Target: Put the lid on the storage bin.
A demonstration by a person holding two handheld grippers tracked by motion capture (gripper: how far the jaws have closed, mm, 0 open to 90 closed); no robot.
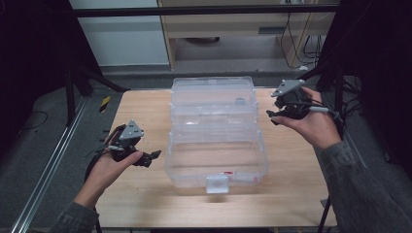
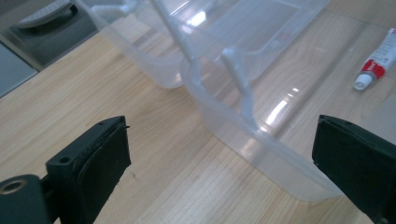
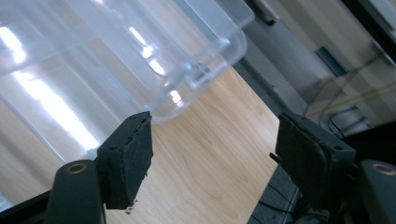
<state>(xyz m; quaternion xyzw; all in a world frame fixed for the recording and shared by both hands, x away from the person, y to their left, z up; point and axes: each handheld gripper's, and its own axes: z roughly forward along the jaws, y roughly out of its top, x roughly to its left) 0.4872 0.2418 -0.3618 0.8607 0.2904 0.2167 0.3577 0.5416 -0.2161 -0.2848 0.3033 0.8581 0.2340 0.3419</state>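
A clear plastic box (image 1: pixel 216 162) stands open in the middle of the wooden table (image 1: pixel 141 111), its lid (image 1: pixel 214 92) folded back toward the far edge. Inside the box, near the front wall, lies a red and white tube (image 1: pixel 239 175); the left gripper view looks through the wall at the tube (image 2: pixel 375 63). My left gripper (image 1: pixel 154 155) hovers left of the box, jaws wide apart with nothing between them (image 2: pixel 219 163). My right gripper (image 1: pixel 272 116) is held up beside the lid's right edge, also open and empty (image 3: pixel 212 158), over bare wood next to the lid's corner (image 3: pixel 205 70).
A white latch tab (image 1: pixel 217 184) sticks out from the box's front. Black frame posts (image 1: pixel 70 92) stand at both sides of the table, and a metal rail (image 1: pixel 48 165) runs along the floor at the left. A cabinet (image 1: pixel 233 43) and cables lie beyond the far edge.
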